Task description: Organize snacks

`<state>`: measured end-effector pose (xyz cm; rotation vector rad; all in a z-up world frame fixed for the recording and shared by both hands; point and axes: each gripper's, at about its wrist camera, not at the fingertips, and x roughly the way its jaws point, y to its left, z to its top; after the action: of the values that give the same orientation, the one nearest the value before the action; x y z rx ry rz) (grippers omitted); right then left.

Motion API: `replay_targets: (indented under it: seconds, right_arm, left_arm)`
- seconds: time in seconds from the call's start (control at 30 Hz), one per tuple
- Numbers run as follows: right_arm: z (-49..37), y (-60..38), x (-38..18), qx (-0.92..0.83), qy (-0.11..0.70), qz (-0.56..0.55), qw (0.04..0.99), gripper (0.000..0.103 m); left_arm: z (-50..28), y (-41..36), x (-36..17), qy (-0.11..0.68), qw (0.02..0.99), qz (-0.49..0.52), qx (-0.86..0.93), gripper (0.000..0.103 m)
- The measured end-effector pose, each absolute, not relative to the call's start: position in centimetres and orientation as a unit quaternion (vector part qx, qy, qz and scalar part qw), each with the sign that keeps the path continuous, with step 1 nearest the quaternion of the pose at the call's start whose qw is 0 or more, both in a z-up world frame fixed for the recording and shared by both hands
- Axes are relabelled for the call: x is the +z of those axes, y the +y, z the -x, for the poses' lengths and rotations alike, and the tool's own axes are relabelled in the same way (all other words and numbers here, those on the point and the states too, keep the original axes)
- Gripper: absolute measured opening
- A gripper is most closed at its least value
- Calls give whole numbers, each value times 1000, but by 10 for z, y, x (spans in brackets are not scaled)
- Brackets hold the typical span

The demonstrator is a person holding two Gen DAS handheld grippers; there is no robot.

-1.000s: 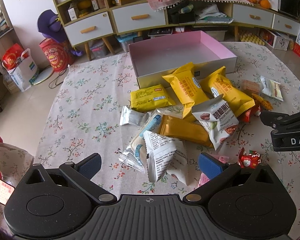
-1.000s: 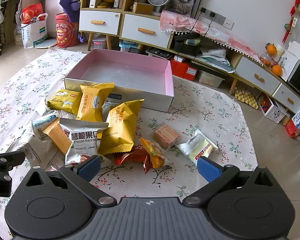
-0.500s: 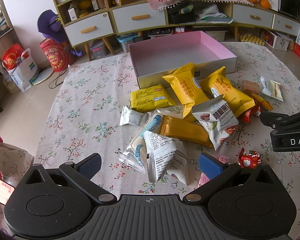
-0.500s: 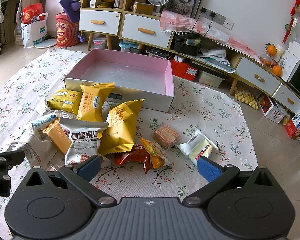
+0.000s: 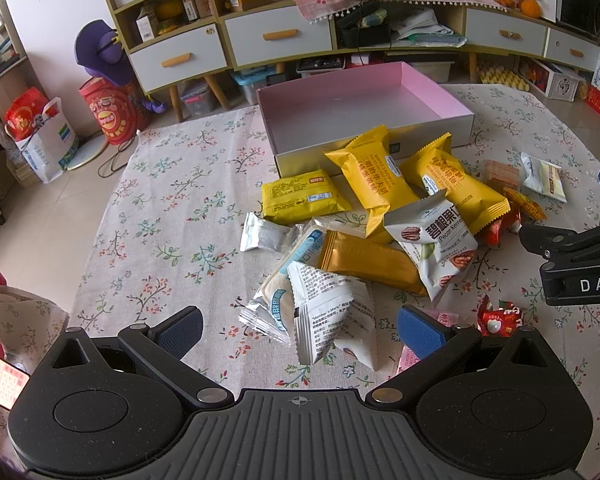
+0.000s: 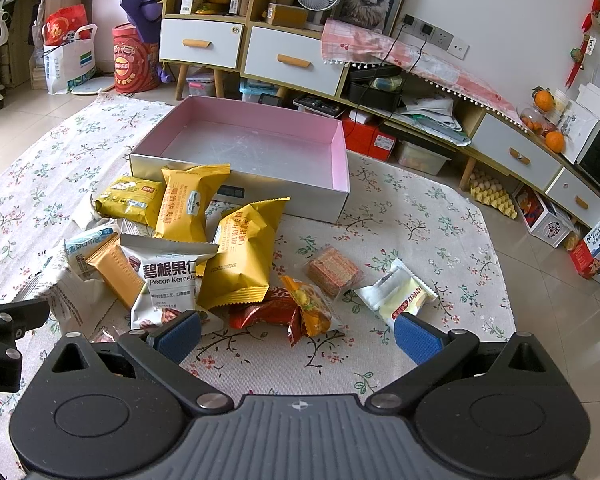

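Your snacks are one messy pile [image 5: 380, 232] on the floral tablecloth [image 5: 172, 216], right in front of the pink-lined box [image 6: 260, 148]: puffy yellow packs, a white pecan kernel bag [image 6: 168, 276], some crinkly red and orange wrappers [image 6: 288, 312]. Both your left gripper [image 5: 300, 326] and right gripper [image 6: 298, 336] are spread wide, holding nothing.
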<state>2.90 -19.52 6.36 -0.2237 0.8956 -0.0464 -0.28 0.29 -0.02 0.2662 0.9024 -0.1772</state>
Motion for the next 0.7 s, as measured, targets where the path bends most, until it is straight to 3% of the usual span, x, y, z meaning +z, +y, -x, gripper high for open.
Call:
replay_targets:
  seconds: [0.7]
  right_arm:
    - [-36,-200,61,18,420,97,902,86]
  left_arm:
    - [-5,13,3,416,893,-128,-112,103]
